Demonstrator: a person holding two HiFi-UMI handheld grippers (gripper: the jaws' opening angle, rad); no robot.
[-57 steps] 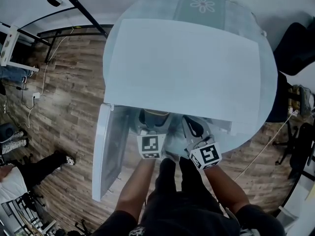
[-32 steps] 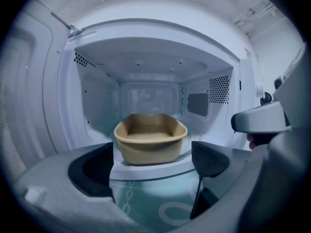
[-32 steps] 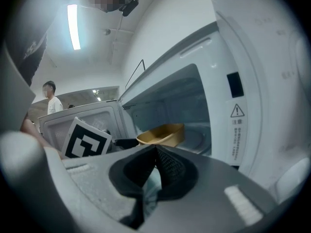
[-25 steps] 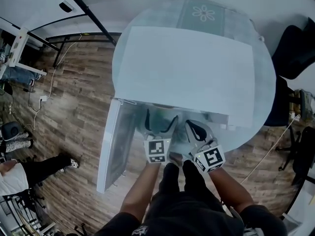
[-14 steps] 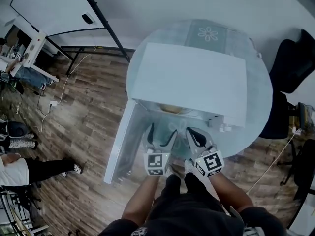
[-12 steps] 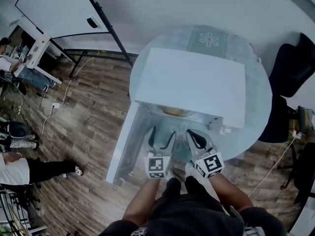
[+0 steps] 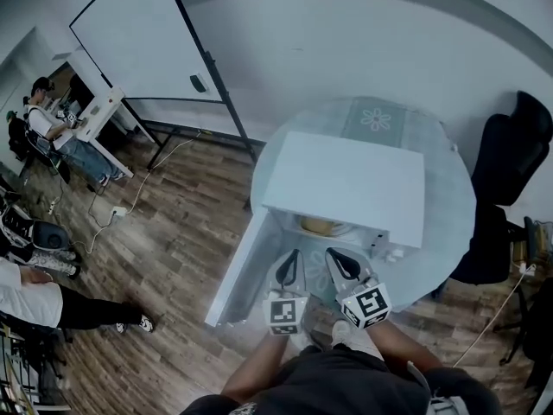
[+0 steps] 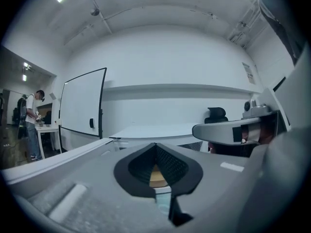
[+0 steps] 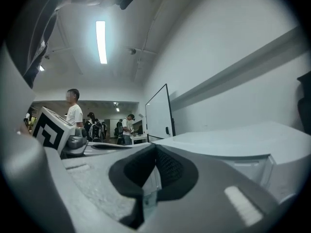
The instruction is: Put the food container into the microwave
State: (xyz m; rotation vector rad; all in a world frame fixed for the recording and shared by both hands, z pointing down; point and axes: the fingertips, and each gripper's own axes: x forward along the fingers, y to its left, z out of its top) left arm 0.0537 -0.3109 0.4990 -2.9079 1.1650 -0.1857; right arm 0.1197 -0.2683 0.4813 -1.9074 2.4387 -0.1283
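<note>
The container (image 7: 322,226), tan and rounded, sits inside the white microwave (image 7: 346,180), which stands on the round surface (image 7: 449,197) with its door (image 7: 235,271) swung open to the left. Both tongs are held side by side on the near side of the opening, apart from the container: the left tongs (image 7: 295,256) have just closed with nothing between them, and the right tongs (image 7: 330,253) are likewise pressed together and empty. Each carries a cube — left cube (image 7: 286,315), right cube (image 7: 364,304) — faced with a black-and-white square marker.
</note>
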